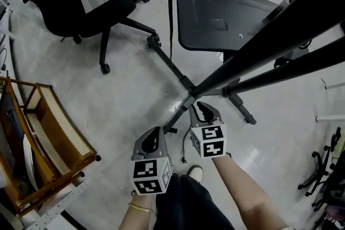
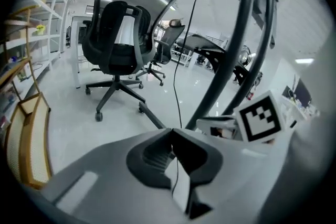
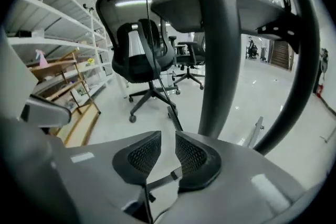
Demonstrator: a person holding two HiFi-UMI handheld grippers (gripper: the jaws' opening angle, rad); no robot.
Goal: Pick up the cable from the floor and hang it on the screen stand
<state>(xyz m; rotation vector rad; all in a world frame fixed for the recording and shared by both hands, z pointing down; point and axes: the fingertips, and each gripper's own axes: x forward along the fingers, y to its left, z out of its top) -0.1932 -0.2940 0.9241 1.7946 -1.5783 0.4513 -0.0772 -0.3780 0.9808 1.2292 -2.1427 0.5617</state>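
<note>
Your left hand-held gripper (image 2: 171, 132) is clamped on the thin black cable (image 2: 177, 92), lower centre of frame. Your right hand-held gripper (image 3: 168, 141), just beside it, stands open.

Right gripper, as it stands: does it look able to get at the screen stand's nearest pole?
Likely yes. The right gripper has its jaws apart, gripping nothing, and the screen stand pole rises just beyond them, straight ahead, with nothing standing between.
</note>
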